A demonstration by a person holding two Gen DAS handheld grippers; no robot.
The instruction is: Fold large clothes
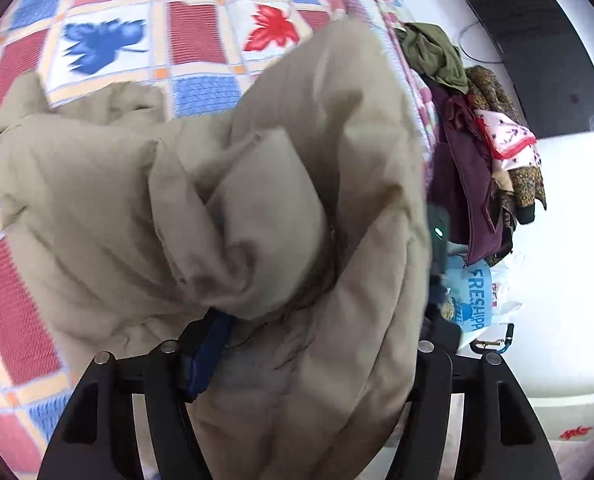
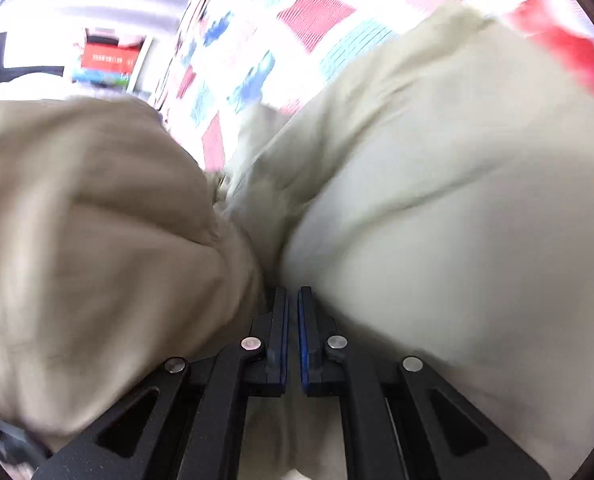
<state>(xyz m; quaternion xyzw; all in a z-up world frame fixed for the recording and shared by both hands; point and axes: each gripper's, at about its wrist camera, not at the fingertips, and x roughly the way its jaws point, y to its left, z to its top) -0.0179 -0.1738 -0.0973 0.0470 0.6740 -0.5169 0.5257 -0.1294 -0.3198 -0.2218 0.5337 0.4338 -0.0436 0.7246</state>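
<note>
Left wrist view gives me the wider scene. The left gripper [image 1: 297, 344] has its fingers spread wide, and the beige padded coat [image 1: 225, 208] fills the space between them. One blue pad [image 1: 209, 356] shows on the left finger; the right finger is covered by cloth, so I cannot tell if the jaws really press the coat or only carry it draped over them. The coat bunches up directly ahead of the fingers and spreads to the left, over the checkered quilt [image 1: 109, 16] with red and blue leaf prints. To the right of this gripper I see a pile of other clothes [image 1: 477, 128], olive, dark purple and patterned, hanging at the edge of the bed, and below it a blue bag [image 1: 469, 296] with white letters. A dark panel [image 1: 537, 52] is on the white wall beyond them. None of these appear in the other camera.

Right wrist view is blurred and much closer. The right gripper [image 2: 293, 304] has its two blue-lined fingers almost together, with only a thin slit between them, and the coat [image 2: 437, 220] swells on both sides and just ahead of the tips. I believe they clench a fold of it. The quilt [image 2: 257, 40] is beyond, and a red box [image 2: 109, 60] stands far to the left.
</note>
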